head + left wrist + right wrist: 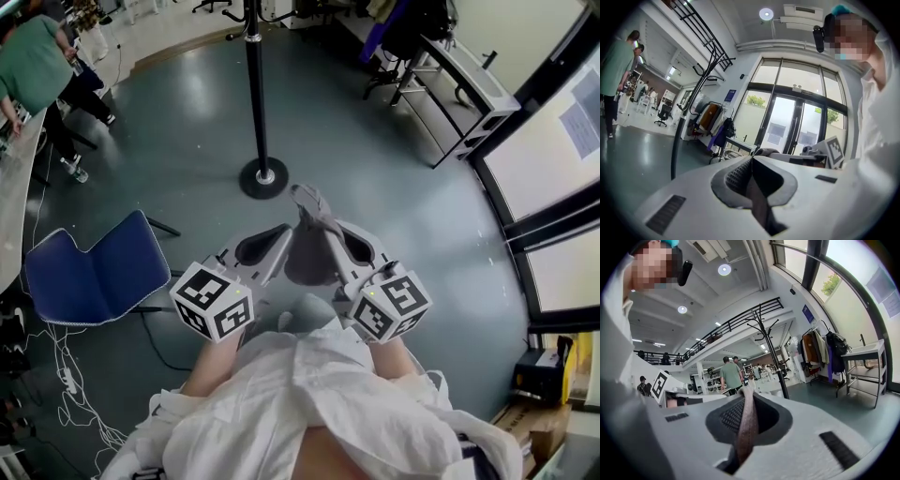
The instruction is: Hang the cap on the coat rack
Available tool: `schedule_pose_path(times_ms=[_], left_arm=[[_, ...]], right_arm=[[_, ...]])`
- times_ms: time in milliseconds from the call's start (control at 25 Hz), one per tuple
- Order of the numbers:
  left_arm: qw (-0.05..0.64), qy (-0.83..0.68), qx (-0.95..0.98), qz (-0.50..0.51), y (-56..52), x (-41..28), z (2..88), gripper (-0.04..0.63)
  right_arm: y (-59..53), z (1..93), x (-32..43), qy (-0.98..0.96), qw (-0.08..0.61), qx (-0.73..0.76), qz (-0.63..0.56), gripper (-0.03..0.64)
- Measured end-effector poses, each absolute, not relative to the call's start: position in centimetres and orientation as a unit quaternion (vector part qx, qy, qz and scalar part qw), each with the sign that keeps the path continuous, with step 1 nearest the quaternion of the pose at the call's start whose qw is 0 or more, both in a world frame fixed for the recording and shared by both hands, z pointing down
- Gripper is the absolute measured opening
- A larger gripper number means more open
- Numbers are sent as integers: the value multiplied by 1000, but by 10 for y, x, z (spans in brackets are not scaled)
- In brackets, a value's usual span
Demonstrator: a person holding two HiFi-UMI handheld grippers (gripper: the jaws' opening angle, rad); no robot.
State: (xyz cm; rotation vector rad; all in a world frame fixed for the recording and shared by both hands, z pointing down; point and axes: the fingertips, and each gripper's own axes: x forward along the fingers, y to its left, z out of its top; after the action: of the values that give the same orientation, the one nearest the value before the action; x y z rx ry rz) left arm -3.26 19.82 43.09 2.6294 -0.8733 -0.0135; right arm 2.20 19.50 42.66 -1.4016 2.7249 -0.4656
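The fingers [725, 417] of the right gripper [746, 393] are closed on a fold of the cap [746, 427], whose brownish-grey cloth is seen pinched between them and standing a little proud of the tips. The fingers [737, 177] of the left gripper [751, 158] are pressed together as well. A thin brownish strip shows in their gap and is judged to be another edge of the same cap, though it is in shadow and less plainly read.

In the head view the cap is held up in the air between the two grippers, close in front of the person's body, with one part rising to a peak above them. The coat rack [256, 94] stands on the grey floor [394, 197] straight ahead and apart from the cap. Its hooks are out of the head view but can be made out in both gripper views. A blue chair [94, 272] is seen to the left.

The cap is judged light and soft. The cloth will fold and sag wherever it is not supported, so little force is needed but a shallow pinch could slip. Hold is best kept on the rim or band at two separated places, so that the opening is spread and can be lowered over a hook. The brim, being stiffer, may swing the cap once one side is released.
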Motion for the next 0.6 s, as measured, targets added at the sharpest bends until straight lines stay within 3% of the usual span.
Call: schedule_pose_path(times_ms=[400, 600], left_arm=[[185, -315, 931, -4, 157, -35, 436, 15], [195, -316, 928, -17, 114, -23, 426, 15]], right_arm=[[153, 437, 18, 882, 10, -443, -160, 11], [111, 421, 26, 891, 36, -426, -152, 11]])
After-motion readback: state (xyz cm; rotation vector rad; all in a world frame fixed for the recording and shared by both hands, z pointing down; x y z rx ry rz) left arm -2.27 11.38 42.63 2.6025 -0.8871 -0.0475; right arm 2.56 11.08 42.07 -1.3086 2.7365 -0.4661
